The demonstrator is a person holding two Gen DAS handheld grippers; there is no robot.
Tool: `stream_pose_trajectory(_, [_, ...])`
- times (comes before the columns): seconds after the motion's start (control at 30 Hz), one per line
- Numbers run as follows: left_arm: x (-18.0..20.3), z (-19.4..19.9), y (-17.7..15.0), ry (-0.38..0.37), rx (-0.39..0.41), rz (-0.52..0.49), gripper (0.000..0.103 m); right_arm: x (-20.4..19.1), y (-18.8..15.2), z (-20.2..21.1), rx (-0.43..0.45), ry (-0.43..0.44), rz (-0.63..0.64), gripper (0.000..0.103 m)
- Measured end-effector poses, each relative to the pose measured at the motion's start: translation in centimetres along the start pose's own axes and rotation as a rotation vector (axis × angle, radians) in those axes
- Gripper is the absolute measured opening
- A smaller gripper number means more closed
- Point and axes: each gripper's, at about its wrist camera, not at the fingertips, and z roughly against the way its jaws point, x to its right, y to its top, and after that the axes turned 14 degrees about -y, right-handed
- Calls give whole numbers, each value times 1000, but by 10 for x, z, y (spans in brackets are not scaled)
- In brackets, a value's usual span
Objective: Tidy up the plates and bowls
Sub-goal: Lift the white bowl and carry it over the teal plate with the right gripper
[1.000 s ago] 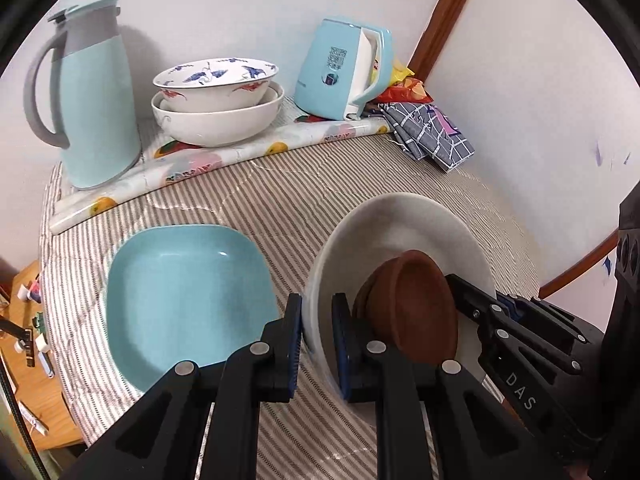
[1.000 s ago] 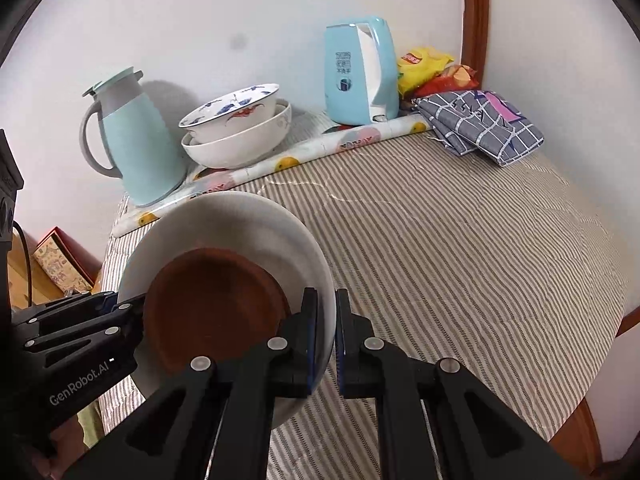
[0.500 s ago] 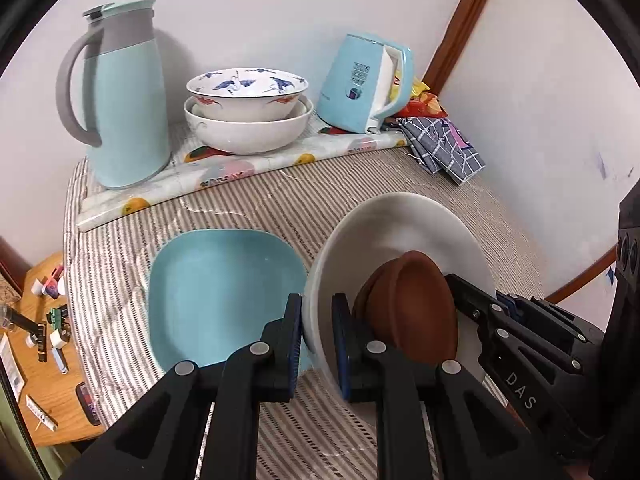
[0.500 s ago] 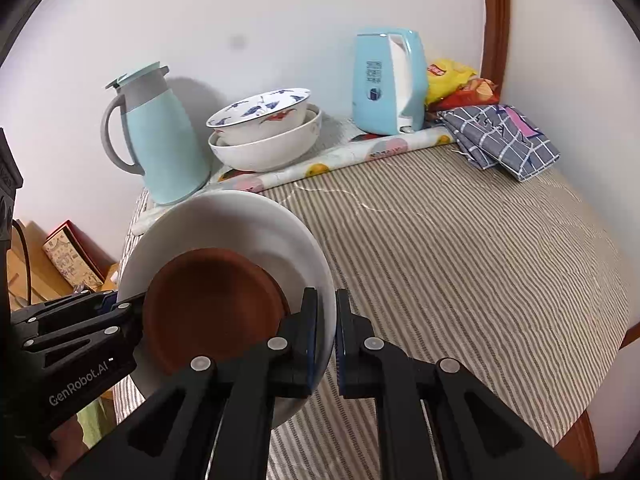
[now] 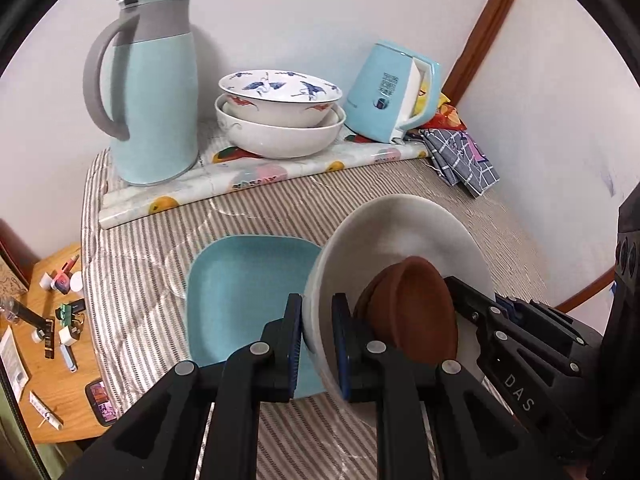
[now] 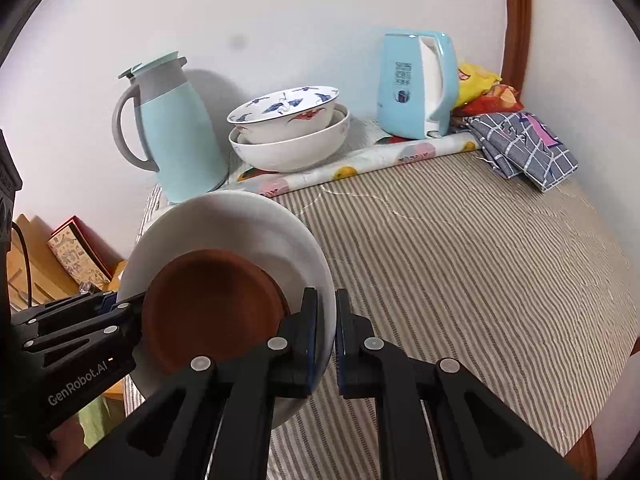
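Note:
Both grippers hold one white plate (image 5: 400,232) by opposite rims, lifted above the striped table. A brown dish (image 5: 412,312) lies in it. My left gripper (image 5: 316,340) is shut on the plate's left rim. My right gripper (image 6: 326,336) is shut on the plate's (image 6: 240,220) right rim, with the brown dish (image 6: 208,308) beside it. A square light-blue plate (image 5: 240,292) lies on the table, partly under the white plate. Two stacked patterned bowls (image 5: 280,120) stand at the back and also show in the right wrist view (image 6: 288,128).
A light-blue thermos jug (image 5: 156,92) stands back left and a blue kettle (image 5: 388,92) back right, on a fruit-print mat (image 5: 256,176). A folded checked cloth (image 6: 524,148) and snack bags (image 6: 480,88) lie in the right corner. A low wooden stand with small items (image 5: 48,320) is left of the table.
Both grippers, still holding the white plate with the brown dish, have moved left and toward the back, so the plate now overlaps the blue plate's right edge.

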Motion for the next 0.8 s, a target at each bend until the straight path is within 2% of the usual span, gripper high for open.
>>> stream_pose_trajectory(0.47, [-29, 6, 1, 33, 1, 30, 15, -29, 2, -13, -16, 30, 33, 8])
stream_pose_trajectory(0.8, [-58, -3, -5, 48, -21, 76, 15, -50, -3, -35, -58, 48, 57, 8])
